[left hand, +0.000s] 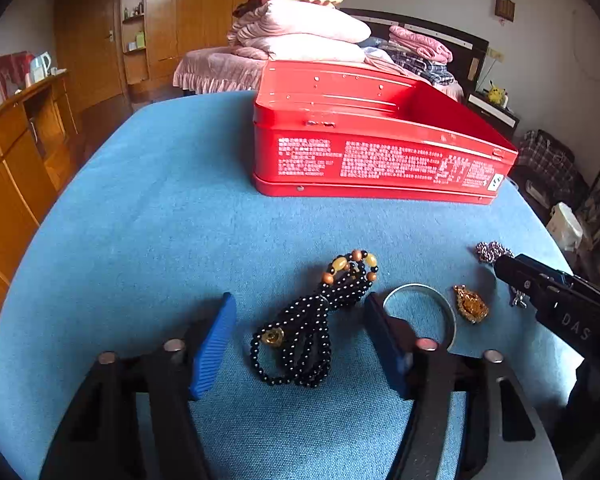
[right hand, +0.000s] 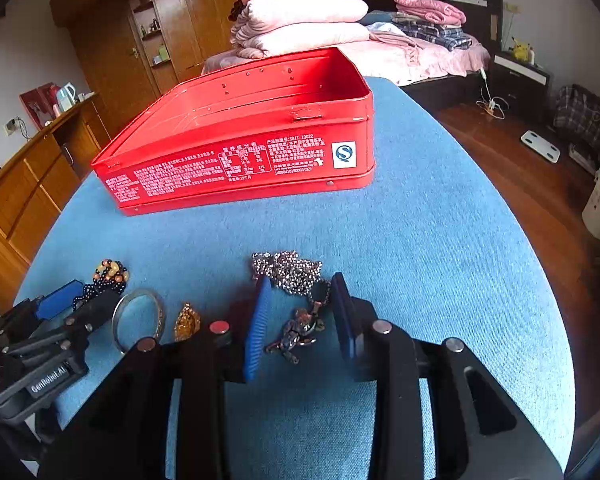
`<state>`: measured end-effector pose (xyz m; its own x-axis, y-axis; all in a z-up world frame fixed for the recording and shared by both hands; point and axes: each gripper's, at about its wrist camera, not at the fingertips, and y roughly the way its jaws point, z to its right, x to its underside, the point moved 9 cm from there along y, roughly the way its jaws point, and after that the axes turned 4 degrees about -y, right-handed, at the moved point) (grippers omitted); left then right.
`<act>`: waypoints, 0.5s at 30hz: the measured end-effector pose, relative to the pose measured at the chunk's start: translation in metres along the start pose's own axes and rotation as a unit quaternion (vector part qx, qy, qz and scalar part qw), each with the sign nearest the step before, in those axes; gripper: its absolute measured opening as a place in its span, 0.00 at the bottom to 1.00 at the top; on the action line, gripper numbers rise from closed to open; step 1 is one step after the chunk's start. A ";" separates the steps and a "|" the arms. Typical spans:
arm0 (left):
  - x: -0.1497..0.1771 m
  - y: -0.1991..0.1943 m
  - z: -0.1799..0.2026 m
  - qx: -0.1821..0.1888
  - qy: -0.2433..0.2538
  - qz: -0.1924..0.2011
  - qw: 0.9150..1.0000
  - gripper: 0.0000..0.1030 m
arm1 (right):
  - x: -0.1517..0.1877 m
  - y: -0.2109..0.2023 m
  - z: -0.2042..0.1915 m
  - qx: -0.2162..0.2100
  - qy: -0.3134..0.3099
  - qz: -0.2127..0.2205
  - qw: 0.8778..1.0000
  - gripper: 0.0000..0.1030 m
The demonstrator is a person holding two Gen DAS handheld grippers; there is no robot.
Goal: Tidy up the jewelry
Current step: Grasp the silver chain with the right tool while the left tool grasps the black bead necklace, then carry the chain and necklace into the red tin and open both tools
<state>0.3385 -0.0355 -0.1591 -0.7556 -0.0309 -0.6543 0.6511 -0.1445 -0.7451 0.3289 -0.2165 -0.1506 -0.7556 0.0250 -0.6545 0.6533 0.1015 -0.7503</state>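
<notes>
**Op:** I've got the left gripper tipped down over the black bead necklace. Jaws abt half open, pads either side of the heap, not touching it. Nothing held.

**Spotter:** And the right one?

**Op:** Right gripper straddles the metal chain w/ pendant. Jaws narrow but not closed, I see gaps btw pads and chain. Also not gripping.

**Spotter:** Where's everything sit?

**Op:** All on the blue tablecloth, near edge. From my left: beads, then the silver bangle just beside the left gripper's right finger, then a small gold pendant, then the chain. The red tin is farther back, open, looks empty from here, prob where it all goes.

**Spotter:** How'll the beads handle?

**Op:** Limp, I'd guess. Light, several loops bunched, no stiffness. Round glossy beads likely roll off the pads, so I'd pinch across the middle of the bundle where strands cross, not one strand. The amber end will dangle.

**Spotter:** Chain?

**Op:** Same deal, floppy & fine. Links could slip thru ribbed pads. The pendant looks like the chunkiest bit, so I'd take hold there or on the piled links above it. Expect the tail to swing and maybe snag the tin's rim.

**Spotter:** Bangle?

**Op:** Rigid, smooth, prob slippery. Grip across the band.
</notes>
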 end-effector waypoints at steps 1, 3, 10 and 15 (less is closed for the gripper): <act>-0.001 -0.001 -0.002 0.002 -0.006 0.004 1.000 0.38 | 0.000 0.000 0.000 0.003 -0.003 0.001 1.000 0.19; 0.000 -0.003 -0.002 0.008 -0.012 0.008 1.000 0.27 | 0.003 -0.001 -0.002 -0.010 -0.006 0.002 1.000 0.08; 0.006 -0.019 -0.005 0.015 -0.027 0.032 0.999 0.20 | 0.009 -0.023 -0.002 -0.028 -0.003 0.018 0.999 0.04; -0.002 -0.043 0.002 0.018 -0.025 0.067 0.997 0.17 | -0.001 -0.050 -0.002 -0.034 -0.007 0.046 0.998 0.01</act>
<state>0.3124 -0.0314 -0.1254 -0.6647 -0.1014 -0.7402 0.7447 -0.1706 -0.6453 0.2968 -0.2196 -0.1122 -0.6916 0.0238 -0.7219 0.7147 0.1674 -0.6791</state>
